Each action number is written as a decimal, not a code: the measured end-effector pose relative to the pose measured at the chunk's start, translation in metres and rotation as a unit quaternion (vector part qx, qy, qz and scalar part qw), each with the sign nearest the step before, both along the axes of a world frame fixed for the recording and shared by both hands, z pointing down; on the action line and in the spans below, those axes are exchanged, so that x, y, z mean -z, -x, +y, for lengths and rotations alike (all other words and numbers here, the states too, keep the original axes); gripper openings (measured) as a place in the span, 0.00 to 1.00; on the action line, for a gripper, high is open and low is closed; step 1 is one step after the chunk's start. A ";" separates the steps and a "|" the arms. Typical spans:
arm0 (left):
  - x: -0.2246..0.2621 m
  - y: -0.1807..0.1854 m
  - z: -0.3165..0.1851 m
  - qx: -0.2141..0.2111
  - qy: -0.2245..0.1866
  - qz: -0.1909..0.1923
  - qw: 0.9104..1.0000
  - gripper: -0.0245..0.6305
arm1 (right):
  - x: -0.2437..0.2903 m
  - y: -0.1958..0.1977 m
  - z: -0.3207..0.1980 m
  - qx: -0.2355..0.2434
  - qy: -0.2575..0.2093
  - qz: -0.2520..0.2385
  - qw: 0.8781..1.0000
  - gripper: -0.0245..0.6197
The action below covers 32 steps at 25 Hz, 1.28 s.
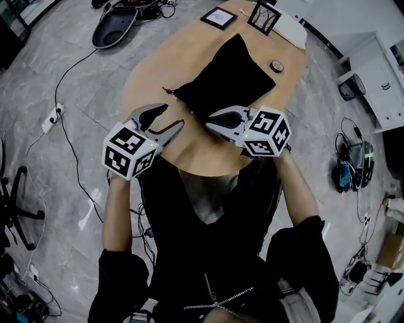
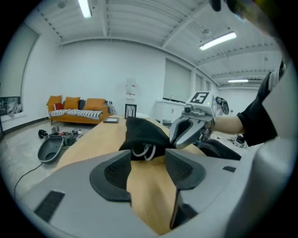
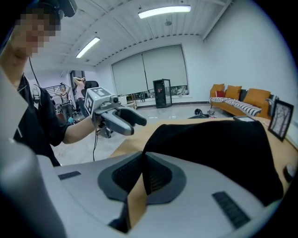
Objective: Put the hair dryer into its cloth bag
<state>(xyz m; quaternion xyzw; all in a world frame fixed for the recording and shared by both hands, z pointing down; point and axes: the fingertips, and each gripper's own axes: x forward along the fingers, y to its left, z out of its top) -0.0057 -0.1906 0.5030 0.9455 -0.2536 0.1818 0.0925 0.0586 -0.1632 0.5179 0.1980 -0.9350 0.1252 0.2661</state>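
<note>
- Head view: oval wooden table [image 1: 189,151] with two picture frames [image 1: 219,17] at the far end and a small round thing [image 1: 276,65] near the right edge. Power strip [image 1: 53,117] and cables on the floor off to the left.
- Same view: both forearms stretched over the near edge, left gripper [image 1: 175,115] and right gripper [image 1: 209,120] side by side. Black cloth bag [image 1: 224,79] lying mid-table, near corner close to both sets of tips.
- Left gripper view: orange sofa [image 2: 77,109] way back. Jaws spread apart, just bare tabletop between them. Bag humped up right ahead, white loops [image 2: 143,151] poking out at its near end.
- Right gripper view: jaws pressed together, bag's edge right at the tips. Can't tell whether any fabric is pinched. Left gripper off to the left, clear of the bag.
</note>
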 end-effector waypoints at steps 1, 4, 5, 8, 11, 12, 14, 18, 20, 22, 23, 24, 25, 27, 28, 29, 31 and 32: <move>0.007 0.005 -0.001 0.012 -0.013 0.021 1.000 0.38 | -0.002 0.001 -0.001 -0.006 -0.002 -0.006 1.000 0.08; 0.043 0.025 -0.007 0.071 -0.081 0.120 0.987 0.06 | -0.004 0.002 -0.004 -0.040 -0.022 -0.041 0.998 0.08; 0.054 0.029 -0.009 0.090 -0.102 0.147 0.980 0.06 | -0.003 0.001 -0.006 -0.055 -0.037 -0.051 0.997 0.09; 0.071 0.025 -0.011 0.122 -0.133 0.168 0.969 0.06 | 0.011 -0.005 -0.008 -0.097 -0.087 -0.076 0.988 0.33; 0.089 0.014 -0.013 0.160 -0.156 0.150 0.963 0.06 | 0.041 -0.021 -0.009 -0.147 -0.126 -0.101 0.976 0.35; 0.095 0.009 -0.014 0.171 -0.155 0.143 0.962 0.06 | 0.055 -0.029 -0.010 -0.168 -0.130 -0.116 0.970 0.35; 0.109 -0.004 -0.012 0.174 -0.140 0.131 0.966 0.06 | 0.083 -0.048 -0.013 -0.221 -0.127 -0.150 0.955 0.30; 0.146 -0.032 0.002 0.156 -0.129 0.073 0.976 0.06 | 0.133 -0.080 -0.016 -0.331 -0.115 -0.159 0.923 0.06; 0.168 -0.033 0.008 0.175 -0.116 0.035 0.977 0.06 | 0.155 -0.084 -0.013 -0.367 -0.097 -0.144 0.914 0.05; 0.196 -0.032 0.017 0.186 -0.098 0.014 0.978 0.06 | 0.179 -0.081 -0.004 -0.393 -0.075 -0.129 0.908 0.05; 0.211 -0.032 0.025 0.183 -0.091 0.011 0.979 0.06 | 0.193 -0.078 0.002 -0.400 -0.065 -0.122 0.906 0.05; 0.226 -0.032 0.033 0.180 -0.083 0.007 0.980 0.06 | 0.207 -0.073 0.011 -0.404 -0.058 -0.114 0.906 0.05; 0.239 -0.031 0.042 0.179 -0.073 0.001 0.981 0.06 | 0.223 -0.068 0.020 -0.406 -0.053 -0.107 0.906 0.05; 0.261 -0.027 0.059 0.183 -0.041 -0.016 0.982 0.06 | 0.258 -0.058 0.038 -0.409 -0.048 -0.098 0.906 0.05; 0.273 -0.024 0.066 0.186 -0.026 -0.023 0.982 0.06 | 0.278 -0.053 0.046 -0.409 -0.049 -0.097 0.906 0.05; 0.286 -0.022 0.074 0.186 -0.015 -0.026 0.982 0.06 | 0.299 -0.048 0.053 -0.410 -0.050 -0.097 0.906 0.05; 0.315 -0.017 0.093 0.182 -0.002 -0.021 0.983 0.06 | 0.333 -0.040 0.071 -0.413 -0.047 -0.095 0.904 0.05; 0.327 -0.014 0.102 0.179 0.003 -0.017 0.984 0.06 | 0.347 -0.036 0.080 -0.416 -0.045 -0.094 0.904 0.05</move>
